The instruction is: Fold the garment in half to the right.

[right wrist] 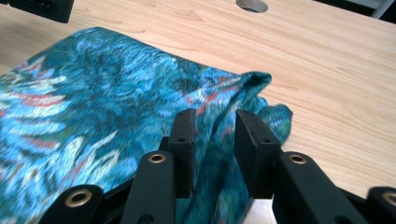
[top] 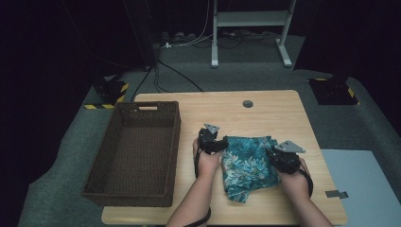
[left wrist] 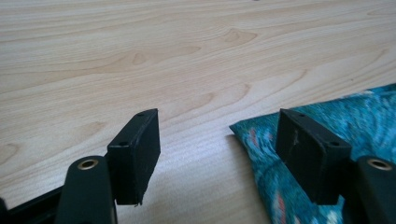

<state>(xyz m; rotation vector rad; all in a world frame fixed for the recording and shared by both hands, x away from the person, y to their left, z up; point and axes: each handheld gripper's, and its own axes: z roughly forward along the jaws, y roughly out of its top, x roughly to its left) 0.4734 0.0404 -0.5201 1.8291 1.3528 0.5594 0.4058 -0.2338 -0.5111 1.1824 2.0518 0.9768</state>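
Note:
A teal cloth [top: 246, 165] with a leafy print lies crumpled on the wooden table [top: 269, 113]. My left gripper [top: 222, 143] is at the cloth's upper left corner. In the left gripper view that gripper [left wrist: 217, 135] is wide open, with the cloth's corner [left wrist: 373, 112] reaching in under its right jaw. My right gripper [top: 271, 154] rests at the cloth's right edge. In the right gripper view its jaws [right wrist: 215, 126] stand close together with a raised fold of the cloth [right wrist: 93, 93] between them.
A large, empty dark brown woven basket [top: 177, 142] stands on the table's left part. A grey cable hole [top: 248, 103] is near the far edge. Bare wood lies behind and right of the cloth. A white desk frame [top: 250, 19] stands on the floor beyond.

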